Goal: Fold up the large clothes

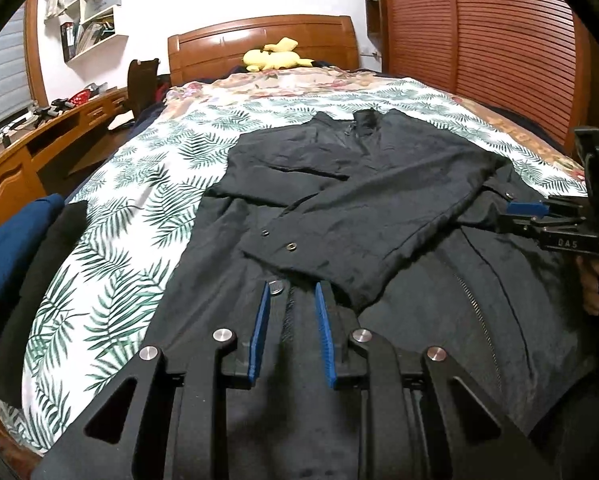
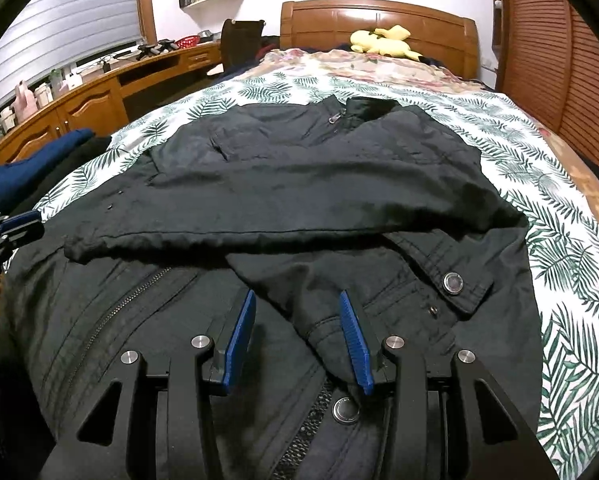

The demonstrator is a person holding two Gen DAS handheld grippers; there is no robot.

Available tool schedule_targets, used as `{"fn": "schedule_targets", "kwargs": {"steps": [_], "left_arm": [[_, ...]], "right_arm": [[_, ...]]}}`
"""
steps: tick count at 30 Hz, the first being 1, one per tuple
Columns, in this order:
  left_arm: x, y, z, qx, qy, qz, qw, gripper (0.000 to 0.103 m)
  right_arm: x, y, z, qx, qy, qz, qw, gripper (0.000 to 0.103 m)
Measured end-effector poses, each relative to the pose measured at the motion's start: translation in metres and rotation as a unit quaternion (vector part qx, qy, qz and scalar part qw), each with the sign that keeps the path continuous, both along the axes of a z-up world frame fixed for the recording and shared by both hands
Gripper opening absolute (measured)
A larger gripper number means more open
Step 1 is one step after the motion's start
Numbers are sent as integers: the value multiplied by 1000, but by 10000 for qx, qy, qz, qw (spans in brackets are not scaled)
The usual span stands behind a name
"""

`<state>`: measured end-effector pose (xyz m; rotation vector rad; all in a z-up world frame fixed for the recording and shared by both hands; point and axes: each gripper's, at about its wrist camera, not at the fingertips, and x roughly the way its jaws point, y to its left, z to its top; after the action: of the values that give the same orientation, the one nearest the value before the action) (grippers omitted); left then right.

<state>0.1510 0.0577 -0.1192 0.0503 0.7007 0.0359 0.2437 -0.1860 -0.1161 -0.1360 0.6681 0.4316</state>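
A black jacket [image 1: 379, 184] [image 2: 299, 184] lies face up on the palm-leaf bed cover [image 1: 139, 200] [image 2: 559, 240], collar toward the headboard. Both sleeves are folded across its chest. My left gripper [image 1: 292, 286] hovers over the jacket's lower left part beside a snap button, open, with only flat fabric under the gap. My right gripper [image 2: 297, 294] is open over the lower right part, a sleeve cuff [image 2: 327, 336] lying loose below its blue pads. Each gripper shows at the edge of the other's view: the right gripper [image 1: 539, 216], the left gripper [image 2: 15, 220].
Folded blue and black clothes [image 1: 11, 260] [image 2: 31, 164] sit at the bed's left edge. A yellow plush toy [image 1: 277, 56] [image 2: 383, 42] rests by the wooden headboard. A wooden desk [image 1: 39, 140] runs along the left, a louvred wardrobe [image 1: 479, 40] along the right.
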Motion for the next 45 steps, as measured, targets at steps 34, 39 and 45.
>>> {"fn": "schedule_targets", "kwargs": {"steps": [34,39,45], "left_arm": [[5,-50,-1,-456,274,-862,9949,5],[6,-43,-4,-275,319,-711,9966,26],[-2,-19,-5,-466,161,-507,9975,78]], "right_arm": [[-10,-6,8,-13,-114,23,9999,45],[-9,-6,6,-31,-102,40,9999,45],[-8,-3,6,-53,-92,59,9999,45]]}}
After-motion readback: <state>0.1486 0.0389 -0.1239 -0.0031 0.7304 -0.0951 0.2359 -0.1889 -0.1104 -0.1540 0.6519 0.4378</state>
